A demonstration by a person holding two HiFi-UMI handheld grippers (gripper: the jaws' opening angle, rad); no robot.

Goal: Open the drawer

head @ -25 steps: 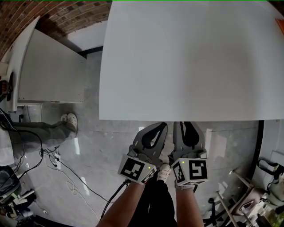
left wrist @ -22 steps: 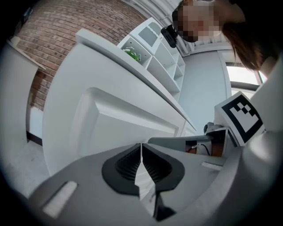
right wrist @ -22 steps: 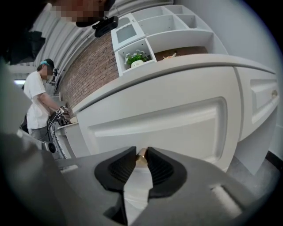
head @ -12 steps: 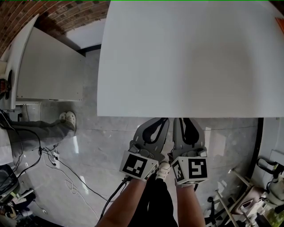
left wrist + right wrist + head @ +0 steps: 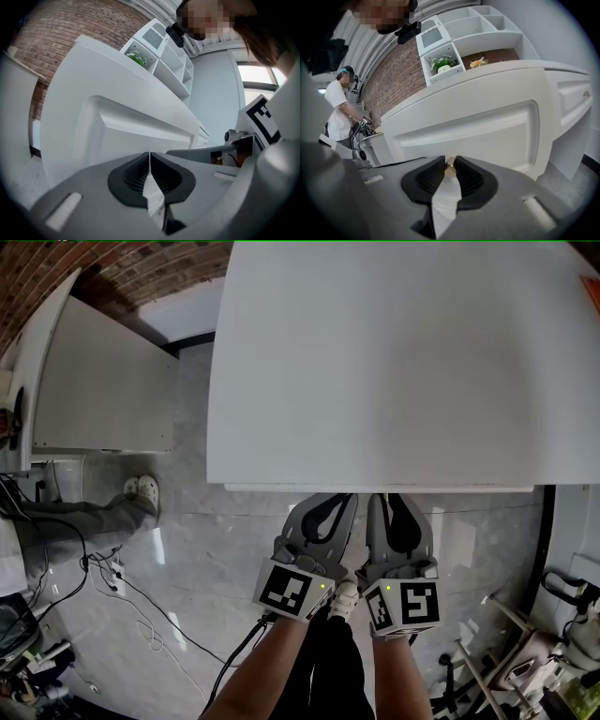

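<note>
While the white counter (image 5: 394, 362) fills most of the head view, its top bare and its near edge running across the middle of the frame, the drawer (image 5: 487, 136) sits just under that edge. In the right gripper view its recessed front panel spans the centre of the picture. From above, only a narrow white strip of it shows past the counter's edge, at lower centre.

Both grippers sit side by side below that strip, tips pointing at the drawer front. The right gripper (image 5: 450, 164) is clamped on a small brass knob (image 5: 450, 168), which shows pinched between the dark pads. The left gripper (image 5: 149, 157) has its jaws pressed together with nothing between them, just beside the right one and facing the same panel.

Grey tiled floor (image 5: 216, 559) lies under the grippers, with cables (image 5: 141, 606) trailing at lower left. White shelving (image 5: 445, 63) with small plants stands behind the counter against a brick wall (image 5: 393, 79), and a person in a white shirt (image 5: 340, 108) stands at the far left of the right gripper view.
</note>
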